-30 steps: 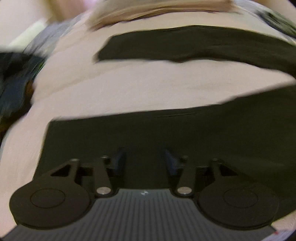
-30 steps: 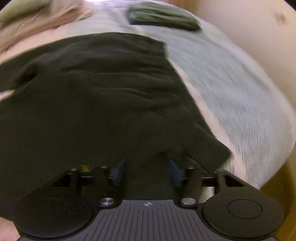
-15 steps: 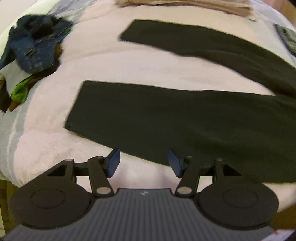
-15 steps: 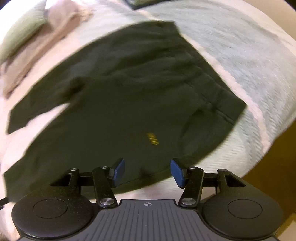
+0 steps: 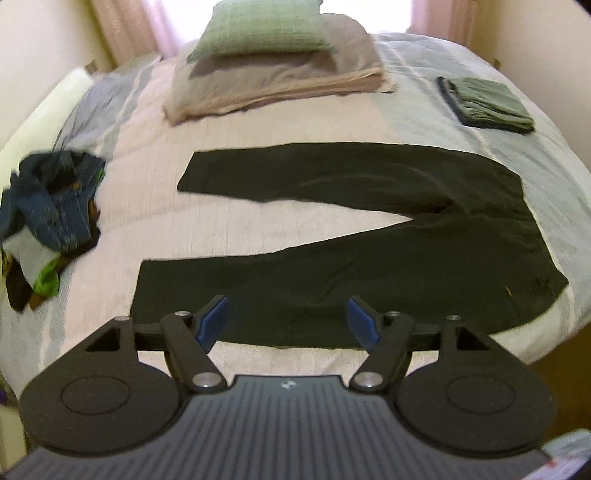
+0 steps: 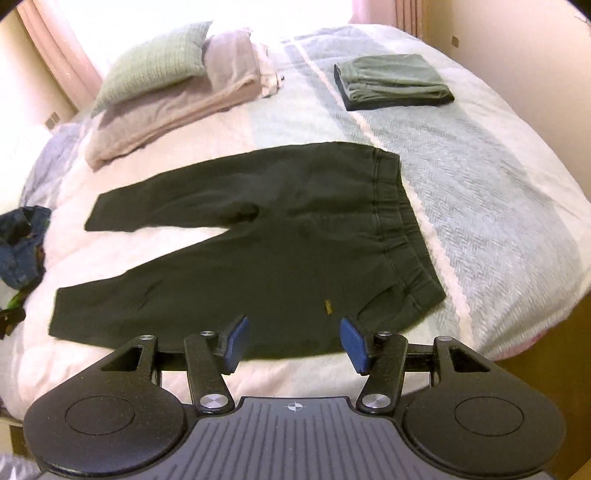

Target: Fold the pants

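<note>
Pants (image 5: 369,236) lie flat and unfolded on the bed (image 5: 258,122), dark fabric, both legs spread apart in a V. In the left wrist view the waistband sits toward 3 o'clock and the leg ends point to 9 o'clock; the near leg's hem lies just beyond the left gripper (image 5: 290,319). That gripper hangs above the bed edge, jaws apart, having just been opening wider, nothing between the blue pads (image 5: 212,317).

Right gripper (image 6: 295,341) likewise released, empty, above the near hip of the pants, a small yellow mark (image 6: 327,306) on the cloth just past its pads. Waistband (image 6: 399,221) runs from 12 toward 4 o'clock in this view.

Around the pants: clothes heap (image 5: 51,206) in blue denim and green at 9 o'clock, well apart from the legs. Green pillow (image 5: 262,26) on a folded blanket (image 5: 280,81) at 12 o'clock. Folded green stack (image 5: 484,103) at 2 o'clock, near the waistband but not touching.
</note>
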### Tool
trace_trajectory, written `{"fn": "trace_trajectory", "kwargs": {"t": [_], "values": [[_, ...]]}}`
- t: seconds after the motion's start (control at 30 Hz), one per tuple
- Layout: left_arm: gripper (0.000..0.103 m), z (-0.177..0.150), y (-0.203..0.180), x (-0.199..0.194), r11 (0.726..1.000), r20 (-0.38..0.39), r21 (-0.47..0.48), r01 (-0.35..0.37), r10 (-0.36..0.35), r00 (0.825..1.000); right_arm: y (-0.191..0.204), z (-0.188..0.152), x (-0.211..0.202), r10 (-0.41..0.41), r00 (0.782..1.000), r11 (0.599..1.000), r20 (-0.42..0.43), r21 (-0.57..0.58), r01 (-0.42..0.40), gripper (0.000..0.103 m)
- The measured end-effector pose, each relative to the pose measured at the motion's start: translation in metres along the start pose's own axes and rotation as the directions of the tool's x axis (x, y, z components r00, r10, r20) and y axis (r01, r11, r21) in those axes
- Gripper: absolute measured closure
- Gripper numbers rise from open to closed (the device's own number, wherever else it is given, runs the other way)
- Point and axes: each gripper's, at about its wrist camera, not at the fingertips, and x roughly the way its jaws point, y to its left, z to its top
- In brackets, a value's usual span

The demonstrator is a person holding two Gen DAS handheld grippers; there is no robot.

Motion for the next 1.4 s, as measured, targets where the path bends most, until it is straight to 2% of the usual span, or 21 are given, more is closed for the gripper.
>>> {"fn": "trace_trajectory", "kwargs": {"t": [0.17,0.27,0.47,0.73,1.4], "values": [[0.035,-0.006,0.011,-0.026,0.998,0.033,0.045,0.043,-0.044,0.998,0.019,-0.024,-0.028,-0.019,0.999,0.999,0.026,0.048,0.017,0.050],[0.035,-0.018,0.030,-0.039,0.997,0.037,0.062,0.053,-0.055,0.998,0.038,-0.036,-0.041,-0.033,0.999,0.997,0.032,0.076,0.030,0.050],[0.035,-0.049,0.073,-0.056,0.995,0.024,0.070,0.065,-0.067,0.997,0.095,-0.061,-0.054,-0.017,0.999,0.999,0.049,0.029,0.016,0.050],[0.035,-0.076,0.102,-0.081,0.995,0.035,0.078,0.067,-0.070,0.997,0.142,-0.093,-0.062,-0.007,0.999,1.000,0.048,-0.001,0.007,0.050],[0.031,-0.097,0.120,-0.092,0.993,0.045,0.082,0.083,-0.087,0.995,0.166,-0.118,-0.072,-0.030,0.999,1.000,0.042,-0.009,0.030,0.050]]}}
